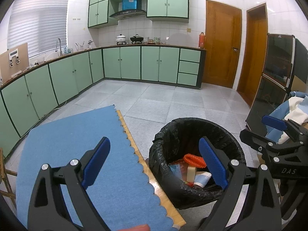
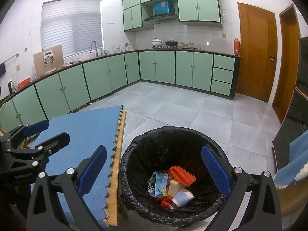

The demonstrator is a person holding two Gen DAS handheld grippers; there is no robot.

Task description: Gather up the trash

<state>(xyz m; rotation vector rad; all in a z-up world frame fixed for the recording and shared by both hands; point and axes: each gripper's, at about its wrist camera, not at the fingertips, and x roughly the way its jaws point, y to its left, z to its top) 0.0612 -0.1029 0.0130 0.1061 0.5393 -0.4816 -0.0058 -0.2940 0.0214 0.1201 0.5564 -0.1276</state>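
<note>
Honestly, both the left gripper [image 1: 154, 165] and right gripper [image 2: 154, 170] hang released, empty; trash [image 2: 173, 186] in the bin [image 2: 173, 132] looks light, crushable: pinch edges gently.

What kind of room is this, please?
A home kitchen, most likely: green cabinets under a counter, a sink faucet, and pots below a range hood.

Between the right jaws sat a crinkly, glossy black plastic bin liner [image 2: 134, 173] holding a knobbly orange rubber piece [image 2: 182, 175]; left of them lay matt blue felt cloth [image 2: 86, 130] over varnished wood
</note>
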